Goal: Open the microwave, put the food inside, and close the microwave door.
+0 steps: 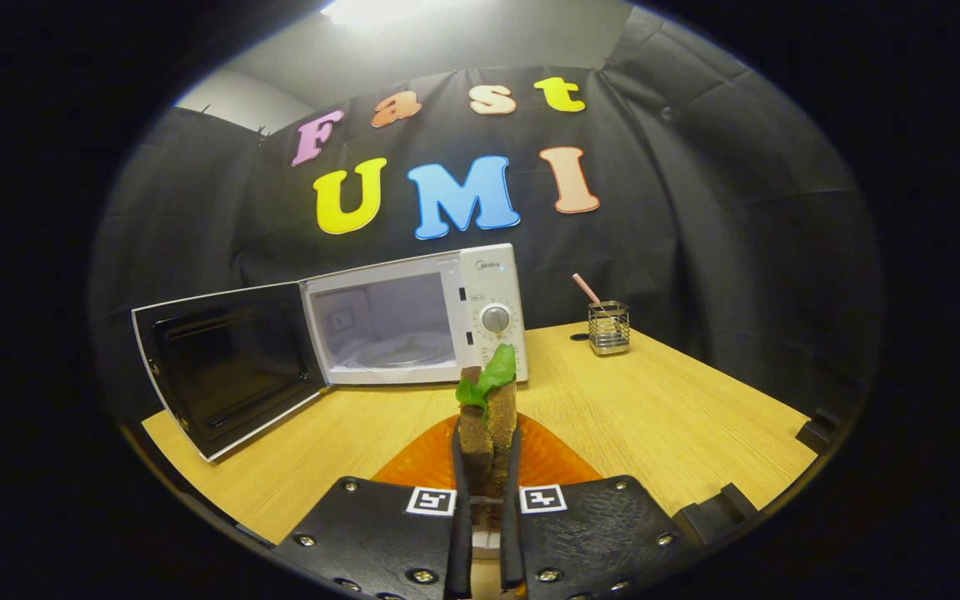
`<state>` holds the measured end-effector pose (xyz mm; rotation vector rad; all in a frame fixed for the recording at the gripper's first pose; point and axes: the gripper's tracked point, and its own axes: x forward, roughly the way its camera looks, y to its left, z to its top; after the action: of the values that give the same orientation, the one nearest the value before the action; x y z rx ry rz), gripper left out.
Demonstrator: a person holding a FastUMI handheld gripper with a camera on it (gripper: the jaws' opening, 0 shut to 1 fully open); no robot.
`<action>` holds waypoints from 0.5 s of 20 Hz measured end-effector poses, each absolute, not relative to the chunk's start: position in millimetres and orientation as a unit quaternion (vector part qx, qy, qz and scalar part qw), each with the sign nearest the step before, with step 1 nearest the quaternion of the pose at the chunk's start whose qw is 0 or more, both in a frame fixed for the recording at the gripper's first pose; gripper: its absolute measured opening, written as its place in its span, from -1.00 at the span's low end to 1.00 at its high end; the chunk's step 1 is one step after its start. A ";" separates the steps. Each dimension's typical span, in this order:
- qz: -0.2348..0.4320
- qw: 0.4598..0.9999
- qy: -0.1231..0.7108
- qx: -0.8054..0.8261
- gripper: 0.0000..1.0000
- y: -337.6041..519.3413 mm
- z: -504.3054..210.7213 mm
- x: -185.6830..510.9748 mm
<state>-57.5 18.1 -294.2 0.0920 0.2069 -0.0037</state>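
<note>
**Sandwich clamped upright, microwave door open ahead**

Your gripper [487, 454] is drawn down to a narrow gap, and both fingers [461, 500] press on the flanks of the sandwich [488, 417], which stands on edge between them. It is two slabs of dark brown bread, set upright, with a green lettuce leaf [490, 377] curling out of the top, above the fingertips. The bread rises well clear of the finger ends, so most of the food shows in front of you while its lower part is hidden between the fingers.

Directly beneath and just ahead of the fingers lies an orange plate [559, 462], its ribbed surface showing on either side of the sandwich. Whether the bread's bottom edge touches the plate cannot be told from here.

Beyond the sandwich, farther back on the wooden table [655, 417], sits the white microwave [422, 317]. Its door [226, 367] is swung wide to the left, dark inner face turned toward you, and the cavity is exposed with the glass turntable [401, 352] visible inside. The control dial [495, 318] sits on the panel at the right, almost straight behind the lettuce.

To the right of the oven, near the table's far edge, a small wire holder [609, 327] stands with a striped straw [587, 288] leaning out of it.
</note>
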 end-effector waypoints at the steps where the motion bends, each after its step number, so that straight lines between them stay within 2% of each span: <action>1: 0.000 0.994 0.101 0.043 -0.73 19.9 -289.5 -56.6; 10: 0.055 0.996 0.044 0.053 -0.73 57.7 -225.3 -26.3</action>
<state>-26.3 57.7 -225.3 0.1065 0.0876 0.1109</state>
